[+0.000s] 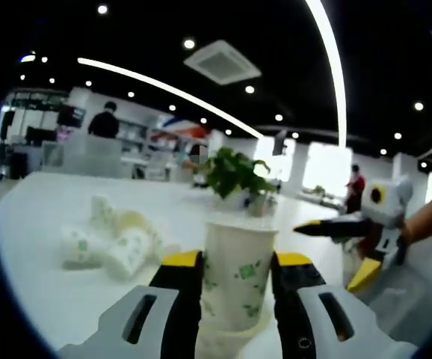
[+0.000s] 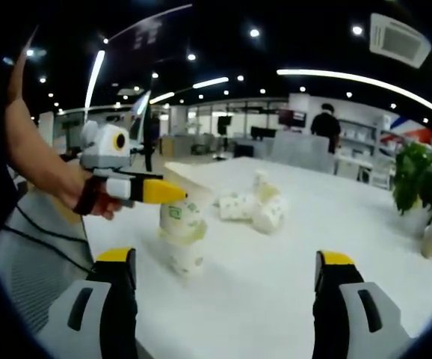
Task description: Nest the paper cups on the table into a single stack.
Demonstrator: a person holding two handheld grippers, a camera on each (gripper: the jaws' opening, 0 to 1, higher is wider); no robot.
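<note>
My left gripper (image 1: 237, 260) is shut on an upright white paper cup with green print (image 1: 238, 278); a second cup's rim (image 1: 227, 338) shows just beneath it. In the right gripper view that left gripper (image 2: 173, 206), held in a hand, has the cup (image 2: 180, 221) sitting over another cup (image 2: 187, 259) on the table. Several loose cups lie in a pile (image 1: 115, 241) (image 2: 253, 206) further back. My right gripper (image 2: 225, 258) is open with nothing between its jaws. It hovers to the right of the held cup (image 1: 335, 253), apart from it.
The white table (image 1: 44, 194) (image 2: 335, 224) stretches far back. A potted green plant (image 1: 235, 176) (image 2: 421, 179) stands at its far side. People stand among desks and shelves in the background. A person's forearm (image 2: 33, 157) reaches in from the left.
</note>
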